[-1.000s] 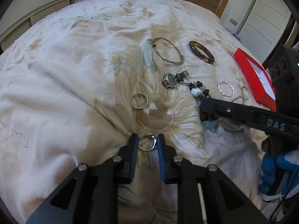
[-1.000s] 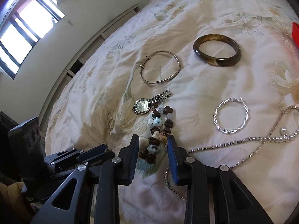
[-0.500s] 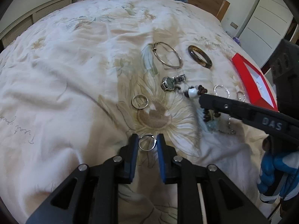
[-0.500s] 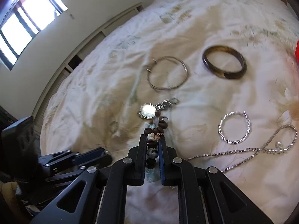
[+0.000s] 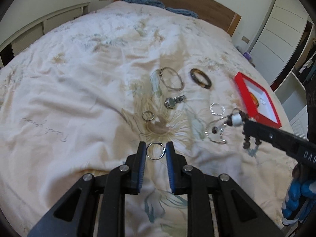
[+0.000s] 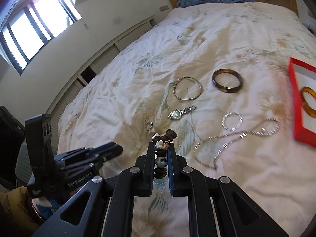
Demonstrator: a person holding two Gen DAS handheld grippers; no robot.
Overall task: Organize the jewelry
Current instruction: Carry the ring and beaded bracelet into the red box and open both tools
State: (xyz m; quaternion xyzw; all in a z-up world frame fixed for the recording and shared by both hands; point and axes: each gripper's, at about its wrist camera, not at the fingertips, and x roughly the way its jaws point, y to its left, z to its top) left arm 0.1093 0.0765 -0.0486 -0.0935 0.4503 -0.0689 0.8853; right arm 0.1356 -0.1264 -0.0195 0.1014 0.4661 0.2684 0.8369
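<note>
Left wrist view showed the left gripper [image 5: 156, 151] pinching a silver ring [image 5: 155, 151], while the right gripper [image 6: 161, 153] clamped a beaded bracelet [image 6: 162, 154] clear of the bedspread [image 5: 79, 79]. Best carried slowly toward the red box [image 6: 298, 106] near the bed's right edge, lest dangling beads snag the chain [image 6: 237, 136].

Home bedroom. Double bed with floral duvet [image 5: 83, 83], wooden headboard [image 5: 177, 2], blue pillows [image 6: 199, 0] against it. Low white cabinets [image 5: 45, 25] along wall, window [image 6: 29, 39] above, white wardrobe doors [image 5: 284, 31] beside bed.
</note>
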